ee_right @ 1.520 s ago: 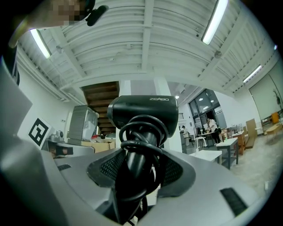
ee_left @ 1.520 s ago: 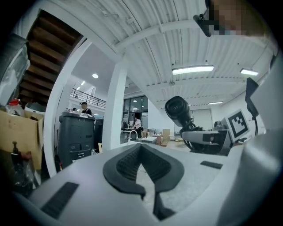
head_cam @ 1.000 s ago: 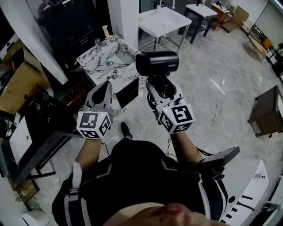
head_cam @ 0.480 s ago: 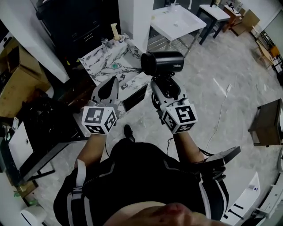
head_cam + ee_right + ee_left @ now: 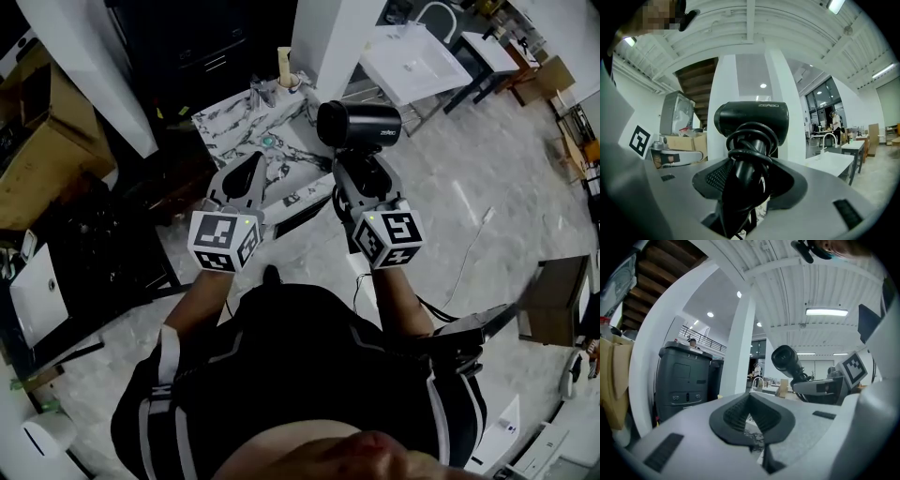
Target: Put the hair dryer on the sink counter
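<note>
A black hair dryer (image 5: 359,125) with its cord wound round the handle stands upright in my right gripper (image 5: 362,176), which is shut on the handle. In the right gripper view the dryer (image 5: 751,122) rises between the pads of the right gripper (image 5: 750,185). It hangs in the air over the right end of the marble sink counter (image 5: 246,120). My left gripper (image 5: 247,176) is shut and empty, just left of the dryer and above the counter's front. From the left gripper view, the left gripper (image 5: 751,417) looks past the dryer (image 5: 786,359).
A faucet (image 5: 262,90) and a pale bottle (image 5: 284,64) stand at the counter's back. A white pillar (image 5: 325,37) rises behind it, with a white sink table (image 5: 414,62) to the right. Dark cabinets (image 5: 187,37) and a cardboard box (image 5: 37,141) lie left.
Both grippers and the dryer have come closer to the marble counter, which now lies right under them. The grip on the handle is unchanged.
</note>
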`<state>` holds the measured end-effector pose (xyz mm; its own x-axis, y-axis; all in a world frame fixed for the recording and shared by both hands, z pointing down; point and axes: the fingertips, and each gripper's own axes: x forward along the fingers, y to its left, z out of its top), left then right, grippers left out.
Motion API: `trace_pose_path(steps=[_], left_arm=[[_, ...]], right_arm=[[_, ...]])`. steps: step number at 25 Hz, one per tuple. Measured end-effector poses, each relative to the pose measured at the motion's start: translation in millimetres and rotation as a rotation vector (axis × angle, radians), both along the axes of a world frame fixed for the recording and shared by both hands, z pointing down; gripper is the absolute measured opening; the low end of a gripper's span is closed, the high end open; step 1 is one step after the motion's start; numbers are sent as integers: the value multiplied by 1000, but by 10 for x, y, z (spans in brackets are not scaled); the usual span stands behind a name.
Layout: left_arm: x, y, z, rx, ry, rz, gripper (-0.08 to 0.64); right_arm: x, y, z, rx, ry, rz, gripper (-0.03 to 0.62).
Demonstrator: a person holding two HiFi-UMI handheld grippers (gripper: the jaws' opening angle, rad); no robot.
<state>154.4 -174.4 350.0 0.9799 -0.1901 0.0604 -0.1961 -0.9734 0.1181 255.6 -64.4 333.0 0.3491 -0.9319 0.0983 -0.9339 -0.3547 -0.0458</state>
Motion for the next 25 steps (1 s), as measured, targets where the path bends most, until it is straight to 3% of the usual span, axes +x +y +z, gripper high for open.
trace_pose_path(steps=[10, 16, 25], left_arm=[[83, -563, 113, -20, -30, -53, 2], [26, -696, 171, -21, -36, -99, 2], [115, -764, 362, -42, -68, -193, 2]], right_arm=[[255, -604, 13, -6, 2, -12, 230], [260, -814, 106, -55, 36, -29, 230], [360, -1089, 315, -86, 31, -173, 230]])
